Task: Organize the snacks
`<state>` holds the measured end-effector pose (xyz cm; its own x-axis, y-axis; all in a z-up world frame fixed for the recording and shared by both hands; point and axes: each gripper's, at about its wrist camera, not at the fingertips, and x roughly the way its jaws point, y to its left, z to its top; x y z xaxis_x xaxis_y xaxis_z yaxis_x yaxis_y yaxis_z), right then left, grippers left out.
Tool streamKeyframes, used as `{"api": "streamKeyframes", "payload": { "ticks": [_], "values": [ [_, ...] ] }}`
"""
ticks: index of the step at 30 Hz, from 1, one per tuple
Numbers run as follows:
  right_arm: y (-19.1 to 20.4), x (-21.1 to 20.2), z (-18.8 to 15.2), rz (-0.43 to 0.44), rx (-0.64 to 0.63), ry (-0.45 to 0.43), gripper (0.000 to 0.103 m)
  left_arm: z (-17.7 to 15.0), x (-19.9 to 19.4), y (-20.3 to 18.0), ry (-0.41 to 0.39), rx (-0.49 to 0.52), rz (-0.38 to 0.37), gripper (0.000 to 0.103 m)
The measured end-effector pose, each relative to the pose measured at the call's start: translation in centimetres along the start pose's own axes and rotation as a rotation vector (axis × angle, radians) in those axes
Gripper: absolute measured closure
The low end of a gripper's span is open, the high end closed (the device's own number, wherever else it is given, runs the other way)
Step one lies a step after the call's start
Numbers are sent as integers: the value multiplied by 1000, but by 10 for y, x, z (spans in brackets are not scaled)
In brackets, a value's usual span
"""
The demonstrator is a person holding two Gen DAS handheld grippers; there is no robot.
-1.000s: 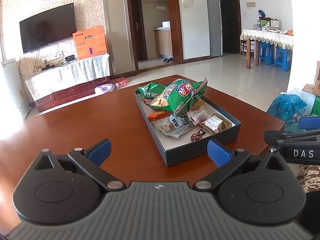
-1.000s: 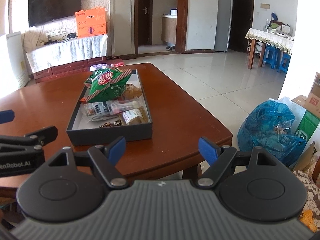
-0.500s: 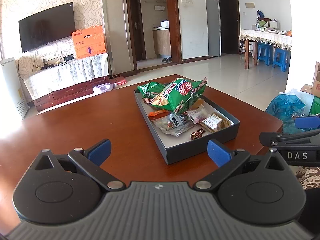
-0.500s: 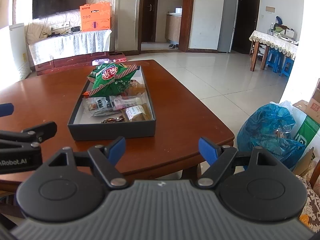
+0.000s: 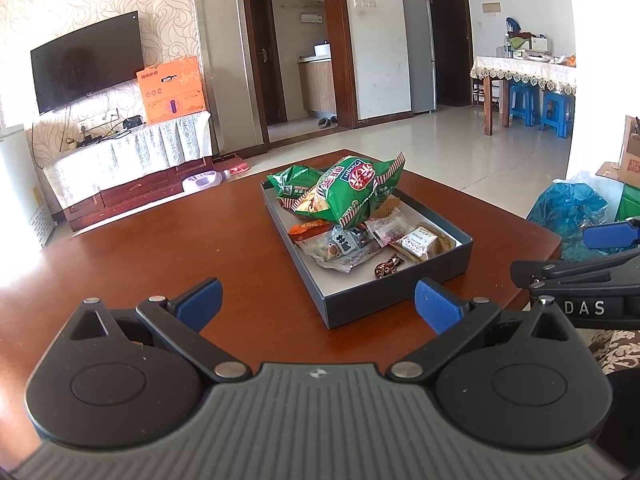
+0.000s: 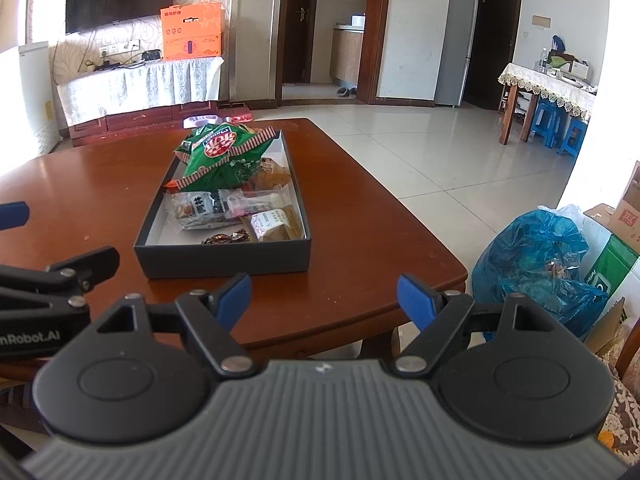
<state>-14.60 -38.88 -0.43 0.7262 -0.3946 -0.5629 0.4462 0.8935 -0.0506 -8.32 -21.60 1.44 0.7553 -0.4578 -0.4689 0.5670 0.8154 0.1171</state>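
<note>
Two grippers hang side by side at the near edge of a brown wooden table (image 5: 168,248), both aimed toward the far room. On the left, the left gripper (image 5: 318,300) has its blue-padded fingers spread wide with nothing between them, above bare tabletop just short of the tray. A dark, shallow tray (image 5: 384,296) sits right of the table's middle, its long side running from near to far, and all the snacks lie inside it. At its far end a large green chip bag (image 5: 352,196) rests on top of a smaller green bag (image 5: 292,186), rising above the tray walls. Nearer lie a clear packet with dark print (image 5: 340,246), a pinkish wrapped snack (image 5: 390,230) and a brown packet with a white label (image 5: 422,240), with a small dark twisted candy (image 5: 388,266) closest to the near wall. Further right, the right gripper (image 6: 324,300) is likewise wide open and empty, held over the table's near right corner, just near of the tray's short wall. On the floor to the right of the table stands a blue plastic bag (image 6: 536,264), beside cardboard boxes (image 6: 624,216).
</note>
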Motion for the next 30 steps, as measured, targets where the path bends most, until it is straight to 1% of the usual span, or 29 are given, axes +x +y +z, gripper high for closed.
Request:
{"api": "streamKeyframes", "payload": {
  "ticks": [30],
  "values": [
    [1,0,-1,2,-3,2,21,-1,-2,1,5,0,1,0]
  ]
}}
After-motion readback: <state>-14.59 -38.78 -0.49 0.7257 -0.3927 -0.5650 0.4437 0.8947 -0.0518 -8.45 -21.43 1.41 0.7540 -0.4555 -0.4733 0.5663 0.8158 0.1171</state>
